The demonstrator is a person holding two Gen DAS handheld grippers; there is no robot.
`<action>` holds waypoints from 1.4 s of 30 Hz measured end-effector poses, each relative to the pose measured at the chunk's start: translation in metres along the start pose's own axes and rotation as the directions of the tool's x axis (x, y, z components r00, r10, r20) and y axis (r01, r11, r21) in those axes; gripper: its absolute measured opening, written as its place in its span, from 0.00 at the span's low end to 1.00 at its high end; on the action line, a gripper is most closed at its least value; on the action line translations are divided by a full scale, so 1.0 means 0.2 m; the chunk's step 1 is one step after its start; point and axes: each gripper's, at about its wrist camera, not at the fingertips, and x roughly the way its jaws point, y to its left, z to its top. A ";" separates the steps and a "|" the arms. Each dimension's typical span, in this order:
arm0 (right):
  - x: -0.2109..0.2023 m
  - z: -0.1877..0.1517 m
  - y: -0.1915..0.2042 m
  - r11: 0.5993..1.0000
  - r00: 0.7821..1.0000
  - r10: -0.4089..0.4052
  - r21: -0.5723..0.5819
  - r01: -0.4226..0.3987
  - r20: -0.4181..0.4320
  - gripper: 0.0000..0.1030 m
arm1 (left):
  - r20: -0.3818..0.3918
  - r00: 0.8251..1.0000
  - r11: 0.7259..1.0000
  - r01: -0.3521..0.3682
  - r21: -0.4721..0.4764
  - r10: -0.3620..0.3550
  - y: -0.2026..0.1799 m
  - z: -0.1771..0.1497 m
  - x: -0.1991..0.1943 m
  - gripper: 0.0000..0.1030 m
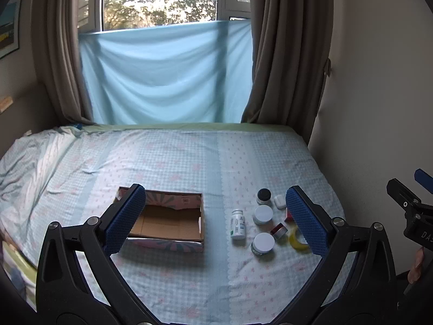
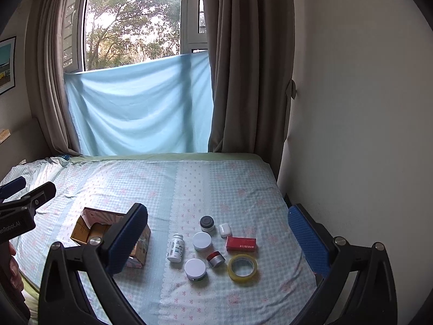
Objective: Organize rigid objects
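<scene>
bed: we work over a blue-checked bedsheet (image 2: pixel 243 189).
box: open cardboard box with patterned sides (image 1: pixel 173 222), empty, left of the cluster.
cluster: small rigid items, all loose on the sheet.
left gripper (image 1: pixel 216 216): jaws spread, nothing held, box ahead-left.
right gripper (image 2: pixel 216 241): jaws spread, empty; cluster dead ahead between its fingers, so we judge it nearer.
bottle: white pill bottle (image 2: pixel 176 247), lying down, long axis running away from us, nearest the box.
</scene>
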 end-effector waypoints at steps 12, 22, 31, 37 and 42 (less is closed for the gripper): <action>0.58 -0.36 -0.23 0.999 0.971 -0.028 0.031 0.037 -0.237 1.00 | -0.305 0.950 0.998 0.068 -0.004 -0.066 -0.23 -0.21 0.81 0.99; 1.12 -0.74 -0.29 0.991 0.888 -0.049 0.088 0.100 -0.457 1.00 | -0.491 0.869 0.994 0.098 0.056 -0.058 -0.36 -0.49 1.62 0.99; 1.58 -1.11 -0.30 0.973 0.813 -0.036 0.167 0.163 -0.581 1.00 | -0.628 0.778 0.988 0.117 0.103 -0.027 -0.42 -0.78 2.18 0.93; 1.79 -1.24 -0.33 0.956 0.780 -0.065 0.184 0.226 -0.622 1.00 | -0.683 0.730 0.989 0.118 0.094 -0.022 -0.42 -0.90 2.39 0.87; 1.90 -1.27 -0.36 0.948 0.771 -0.066 0.202 0.247 -0.634 1.00 | -0.702 0.712 0.990 0.115 0.078 -0.027 -0.39 -0.95 2.52 0.82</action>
